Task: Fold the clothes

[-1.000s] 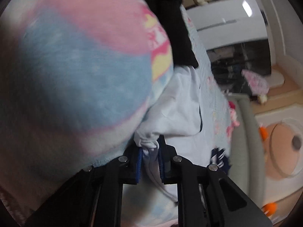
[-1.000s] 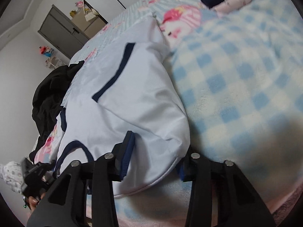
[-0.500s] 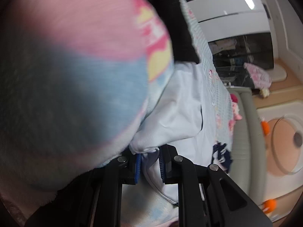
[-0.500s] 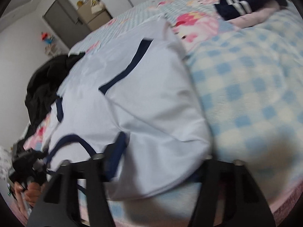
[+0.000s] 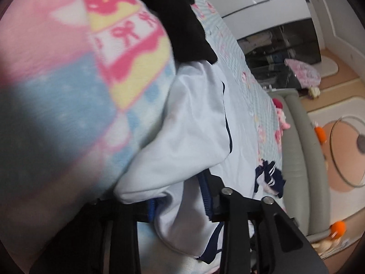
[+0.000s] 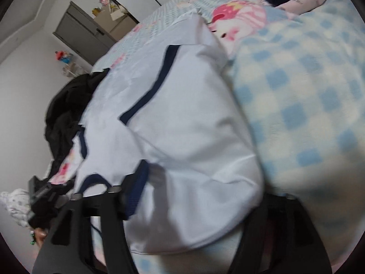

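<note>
- The blue-and-white checked fleece blanket (image 6: pixel 308 105) fills the right half of the right wrist view. In the left wrist view its pink and blue cartoon-printed part (image 5: pixel 75 75) bulges over the upper left, right against the lens, and hides much of the garment's near edge.
- The white smooth-fabric garment with navy trim (image 6: pixel 182 137) lies across the centre of the right wrist view, spread but bunched into loose rounded folds. By my judgement the fold is barely begun: no clean crease or squared shape shows.
- The black crumpled clothing heap (image 6: pixel 66 114) sits at the left edge, touching the garment's far side, and may crowd the fold.
- The right gripper (image 6: pixel 200 207) at bottom centre has its fingers spread wide, the white hem lying between them, unpinched.
- The left gripper (image 5: pixel 180 196) at bottom centre has a gap between its fingers with white cloth running through; whether they pinch it I cannot tell, as the view is blurred.
- A small navy item with white stripes (image 5: pixel 269 178) lies well apart, at centre right, seemingly unfolded.
</note>
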Demonstrator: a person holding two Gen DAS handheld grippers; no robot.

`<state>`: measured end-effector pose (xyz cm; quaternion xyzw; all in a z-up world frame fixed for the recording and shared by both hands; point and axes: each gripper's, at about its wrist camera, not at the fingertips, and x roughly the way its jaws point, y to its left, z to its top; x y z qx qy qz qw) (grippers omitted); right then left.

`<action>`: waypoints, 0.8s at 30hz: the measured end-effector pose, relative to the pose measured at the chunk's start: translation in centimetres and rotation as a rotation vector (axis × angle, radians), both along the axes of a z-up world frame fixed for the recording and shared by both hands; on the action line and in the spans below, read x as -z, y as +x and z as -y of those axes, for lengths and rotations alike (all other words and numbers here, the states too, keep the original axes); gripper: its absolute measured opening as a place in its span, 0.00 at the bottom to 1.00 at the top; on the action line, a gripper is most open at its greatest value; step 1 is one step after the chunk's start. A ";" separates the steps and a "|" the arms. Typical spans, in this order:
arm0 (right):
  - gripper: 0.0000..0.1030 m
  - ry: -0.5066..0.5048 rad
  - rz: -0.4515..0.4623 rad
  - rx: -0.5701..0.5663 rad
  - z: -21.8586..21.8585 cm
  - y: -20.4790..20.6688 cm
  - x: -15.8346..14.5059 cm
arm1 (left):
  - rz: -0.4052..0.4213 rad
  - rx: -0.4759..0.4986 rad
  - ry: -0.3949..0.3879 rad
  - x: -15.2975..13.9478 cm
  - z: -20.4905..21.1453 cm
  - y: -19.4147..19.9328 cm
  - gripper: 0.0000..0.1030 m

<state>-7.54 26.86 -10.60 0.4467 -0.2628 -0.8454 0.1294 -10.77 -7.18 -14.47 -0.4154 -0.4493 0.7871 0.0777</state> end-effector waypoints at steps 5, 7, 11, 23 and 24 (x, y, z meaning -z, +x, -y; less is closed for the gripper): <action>0.79 0.148 -0.009 -0.073 2.1 0.1 0.0 | -0.023 -0.004 -0.067 -0.9 -0.2 -0.1 0.16; 0.79 0.189 -0.020 -0.083 2.4 0.3 -0.3 | -0.030 -0.007 -0.077 -1.0 1.0 0.7 0.12; 0.44 0.238 -0.045 -0.027 1.4 1.2 -1.6 | -0.040 0.013 -0.158 -1.0 2.2 2.4 0.07; 0.04 0.301 -0.206 -0.021 1.5 5.2 -8.9 | -0.144 0.113 -0.280 -7.4 4.0 6.6 0.03; 0.04 0.291 -0.215 -0.018 1.6 5.5 -9.4 | -0.152 0.126 -0.285 -7.8 3.9 7.0 0.03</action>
